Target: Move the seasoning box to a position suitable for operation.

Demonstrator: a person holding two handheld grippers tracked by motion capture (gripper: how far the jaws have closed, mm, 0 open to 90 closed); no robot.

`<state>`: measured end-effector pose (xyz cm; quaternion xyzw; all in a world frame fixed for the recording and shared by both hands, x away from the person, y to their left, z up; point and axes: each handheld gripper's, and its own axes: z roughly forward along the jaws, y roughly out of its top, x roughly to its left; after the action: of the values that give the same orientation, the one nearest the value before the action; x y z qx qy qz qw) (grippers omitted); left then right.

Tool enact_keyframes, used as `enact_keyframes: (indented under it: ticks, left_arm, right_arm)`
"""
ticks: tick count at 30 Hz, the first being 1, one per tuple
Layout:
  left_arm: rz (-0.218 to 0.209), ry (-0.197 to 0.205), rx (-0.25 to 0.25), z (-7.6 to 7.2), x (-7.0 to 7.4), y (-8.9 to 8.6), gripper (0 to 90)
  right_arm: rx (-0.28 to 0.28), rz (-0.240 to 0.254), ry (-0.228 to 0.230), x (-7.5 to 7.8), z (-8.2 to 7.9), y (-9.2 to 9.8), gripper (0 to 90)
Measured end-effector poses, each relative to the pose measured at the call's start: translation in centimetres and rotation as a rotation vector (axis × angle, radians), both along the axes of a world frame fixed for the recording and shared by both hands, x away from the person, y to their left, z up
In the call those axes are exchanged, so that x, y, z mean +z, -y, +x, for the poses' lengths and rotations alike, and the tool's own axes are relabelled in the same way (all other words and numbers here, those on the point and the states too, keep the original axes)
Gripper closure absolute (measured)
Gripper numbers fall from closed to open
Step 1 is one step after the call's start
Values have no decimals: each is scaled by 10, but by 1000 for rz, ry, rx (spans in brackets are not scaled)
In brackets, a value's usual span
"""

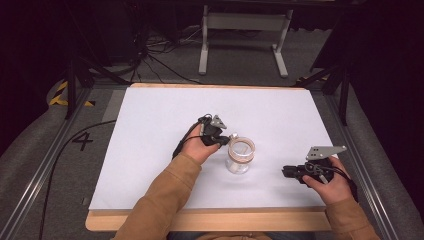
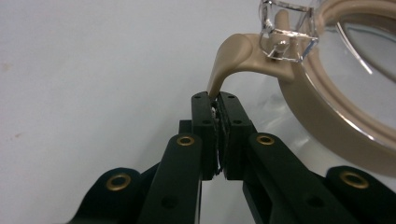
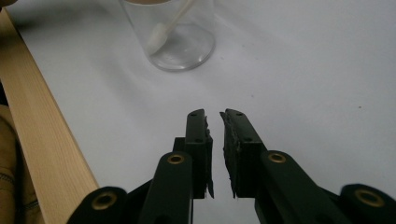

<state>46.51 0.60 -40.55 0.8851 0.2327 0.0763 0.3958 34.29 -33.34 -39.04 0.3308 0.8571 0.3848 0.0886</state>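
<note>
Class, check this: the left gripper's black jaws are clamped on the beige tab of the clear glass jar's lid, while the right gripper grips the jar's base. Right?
Not quite. The right gripper grips nothing: the right gripper view shows its jaws slightly apart and bare, short of the clear glass jar. The left gripper does clamp the beige tab.

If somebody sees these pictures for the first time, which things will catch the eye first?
First, the clear glass jar near the middle of the white table, with its beige-rimmed lid. The left gripper is shut on the lid's beige tab. The right gripper is near the table's right front corner, apart from the jar and holding nothing.
</note>
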Motion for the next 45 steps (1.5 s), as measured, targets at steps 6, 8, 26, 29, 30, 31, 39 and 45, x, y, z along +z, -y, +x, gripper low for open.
enact_keyframes:
  ticks: [6, 8, 26, 29, 30, 31, 39, 45]
  left_arm:
    - [-35, 45, 28, 4, -6, 13, 867]
    - [-51, 41, 32, 4, -8, 14, 868]
    - [-68, 6, 33, -23, 28, -26, 885]
    - [-55, -21, 41, -31, 30, -36, 873]
    - [-48, -25, 46, -33, 31, -40, 873]
    - [-48, -35, 53, -37, 30, -45, 872]
    - [-23, -71, 103, -50, 24, -69, 865]
    - [-30, -84, 141, -55, 21, -85, 851]
  right_arm:
    - [-26, -6, -2, -6, -7, 2, 813]
    - [-26, -8, -6, -7, -8, 1, 814]
    - [10, -3, -6, -7, 14, -17, 894]
    - [21, 6, 2, -7, 24, -25, 897]
    - [26, 13, 4, -7, 27, -27, 897]
    - [35, 20, 10, -7, 30, -29, 898]
    - [77, 26, 33, -19, 57, -55, 900]
    - [82, 1, 43, -28, 72, -70, 900]
